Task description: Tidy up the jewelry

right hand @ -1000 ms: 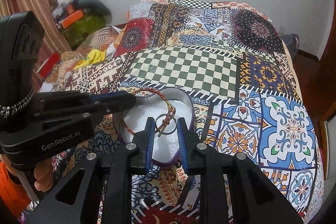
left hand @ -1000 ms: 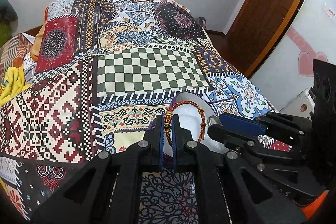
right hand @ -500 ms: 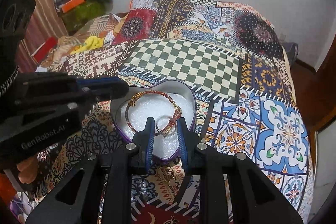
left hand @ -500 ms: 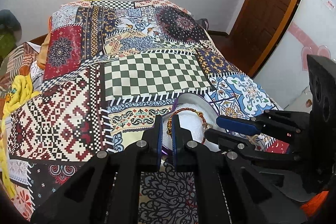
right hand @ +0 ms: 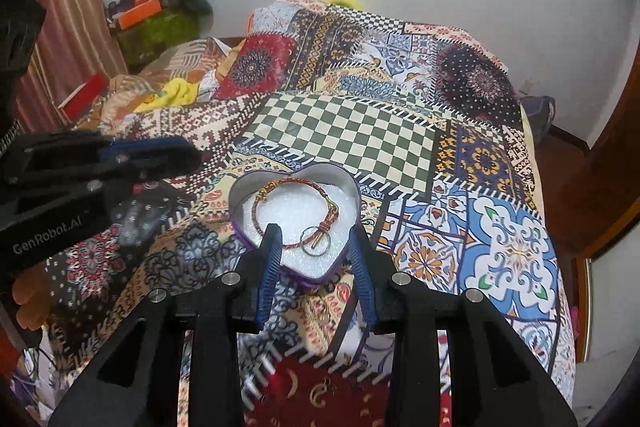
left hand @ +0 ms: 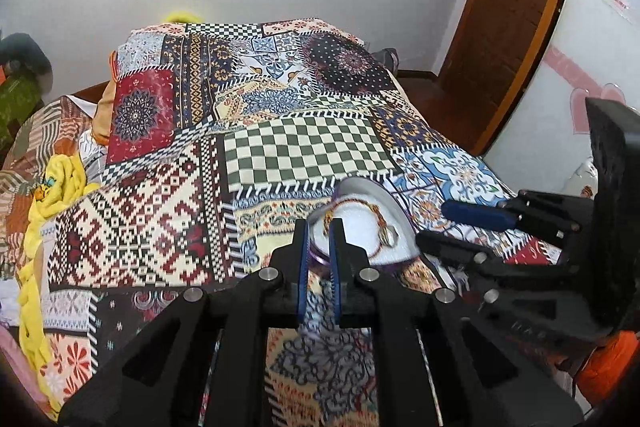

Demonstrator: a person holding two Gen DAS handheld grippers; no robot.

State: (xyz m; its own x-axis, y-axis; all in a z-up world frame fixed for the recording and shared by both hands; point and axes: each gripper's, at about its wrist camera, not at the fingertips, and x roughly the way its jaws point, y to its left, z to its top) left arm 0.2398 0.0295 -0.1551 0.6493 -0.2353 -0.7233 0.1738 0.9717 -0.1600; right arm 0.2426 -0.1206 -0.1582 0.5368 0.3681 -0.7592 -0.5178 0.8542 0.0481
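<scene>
The right gripper (right hand: 316,247) has let go, its fingers now spread wide around the near tip of the heart-shaped tin (right hand: 295,223), and the left gripper (left hand: 319,239) has backed off, jaws narrow and empty; so the placement looks done, with the red-and-gold bracelet (right hand: 298,215) and its silver ring (right hand: 315,242) lying on the tin's white padding on the patchwork bedspread (right hand: 360,139)

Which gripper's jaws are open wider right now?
The right gripper: its jaws stand wide apart, straddling the tip of the heart tin. The left gripper shows only a narrow gap, empty, at the tin's rim.
</scene>
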